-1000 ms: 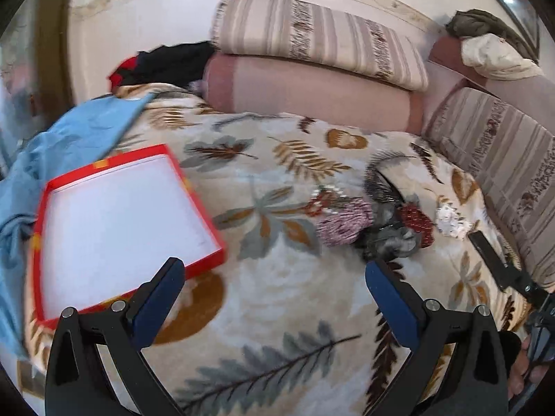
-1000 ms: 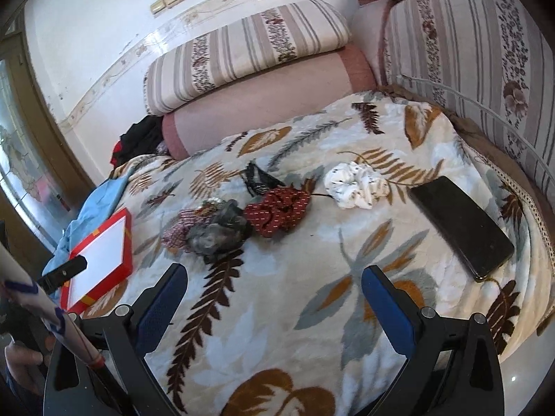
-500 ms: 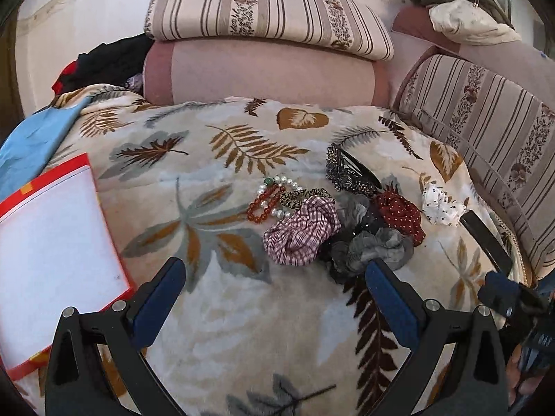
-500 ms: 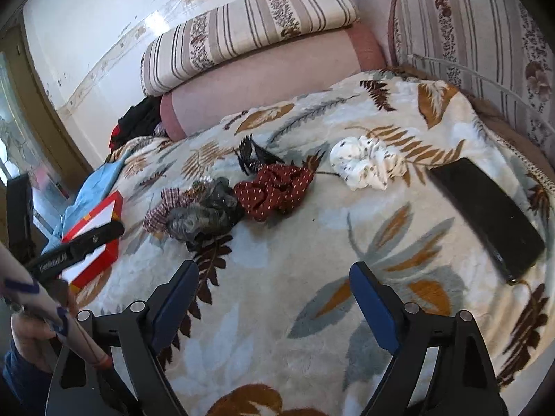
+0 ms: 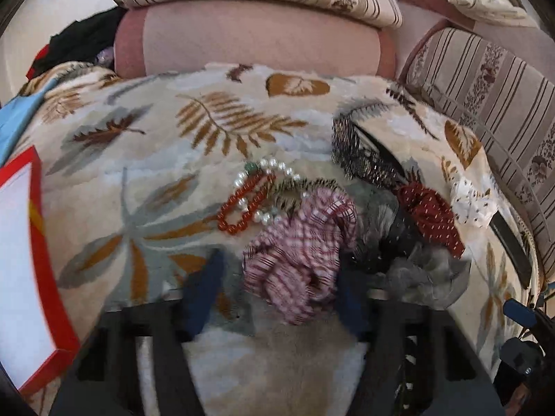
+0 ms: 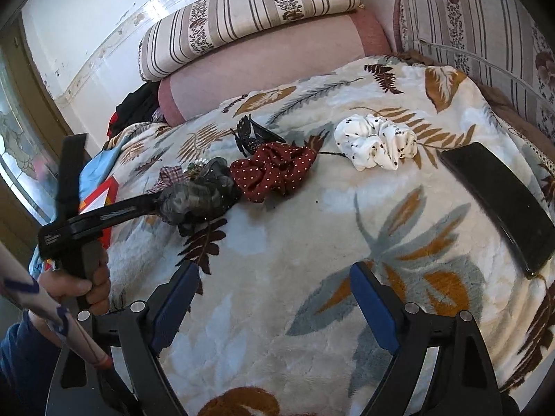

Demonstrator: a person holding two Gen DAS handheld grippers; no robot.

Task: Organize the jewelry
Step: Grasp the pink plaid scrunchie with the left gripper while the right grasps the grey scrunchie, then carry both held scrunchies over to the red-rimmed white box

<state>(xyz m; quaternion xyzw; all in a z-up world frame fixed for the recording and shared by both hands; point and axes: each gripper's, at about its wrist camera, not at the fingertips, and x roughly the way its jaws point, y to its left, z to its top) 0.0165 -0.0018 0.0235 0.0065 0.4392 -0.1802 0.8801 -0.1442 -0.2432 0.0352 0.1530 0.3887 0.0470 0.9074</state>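
Left tool (image 5: 277,284) half-closed astride plaid scrunchie (image 5: 301,253), contact unclear; right tool (image 6: 274,298) apart.

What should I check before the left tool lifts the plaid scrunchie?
1. Plaid scrunchie between the left tool pads: ok; the jaws have just been closing.
2. Both pads pressing on it: not ok; a gap shows at one pad.
3. Pearl bracelet free of the scrunchie: cannot tell; they touch.
4. Red box open: ok.
5. Right tool out of the way: ok; open, empty.
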